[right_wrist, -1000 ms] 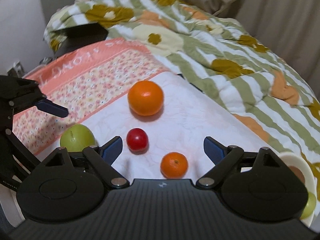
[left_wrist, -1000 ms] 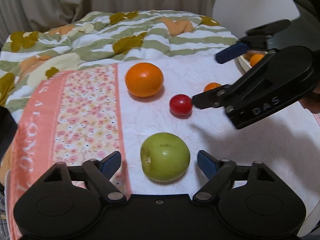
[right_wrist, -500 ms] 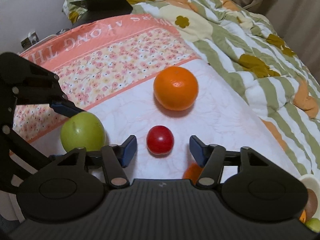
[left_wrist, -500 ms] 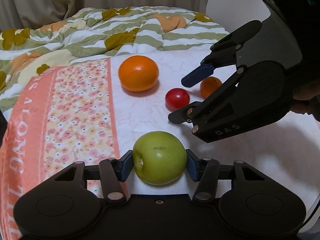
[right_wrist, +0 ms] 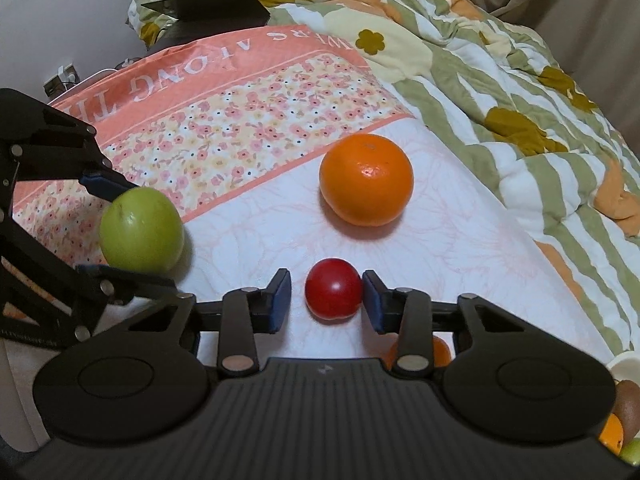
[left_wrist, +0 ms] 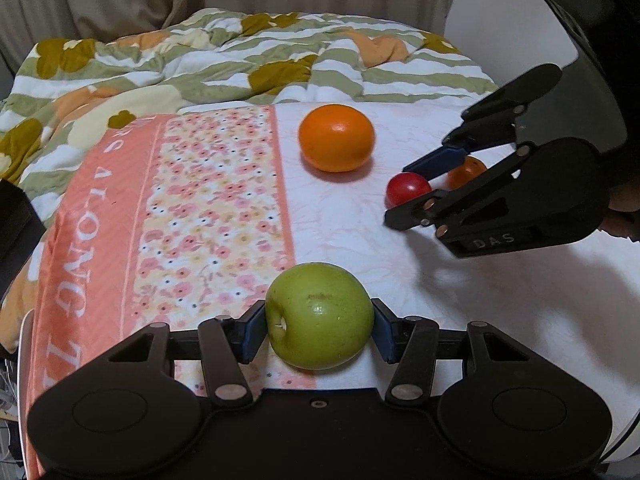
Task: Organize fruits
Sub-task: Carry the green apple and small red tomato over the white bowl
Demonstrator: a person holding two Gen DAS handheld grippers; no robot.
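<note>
Gripping the round green apple (left_wrist: 319, 315) between its two blue pads, the left gripper (left_wrist: 318, 330) has both fingers pressed against the fruit's sides, low over the edge where the pink flowered band of the cloth (left_wrist: 208, 208) meets its white part. From the other side, the apple (right_wrist: 141, 235) shows pinched between the same blue pads of the left gripper (right_wrist: 120, 232), with a shadow on the cloth beside it; whether it touches the cloth I cannot tell.

The right gripper (right_wrist: 326, 300) sits around the small red tomato-like fruit (right_wrist: 333, 293). Its right pad touches the fruit's side, while a narrow gap shows at the left pad, so the fingers are nearly together but not clamped on it. In the left camera's view the right gripper (left_wrist: 416, 190) reaches in from the right, the red fruit (left_wrist: 408, 189) between its fingers.

The large round orange (left_wrist: 336, 137) lies on the white cloth beyond both grippers, well apart from the apple. A small orange mandarin (left_wrist: 466, 172) rests just beside the red fruit, partly hidden behind the right gripper's fingers. The rim of a cream bowl (right_wrist: 624, 364) holding more fruit peeks in at the lower right of the right camera's view. A green-striped quilt with mustard flowers (left_wrist: 240, 52) is bunched up behind everything.
</note>
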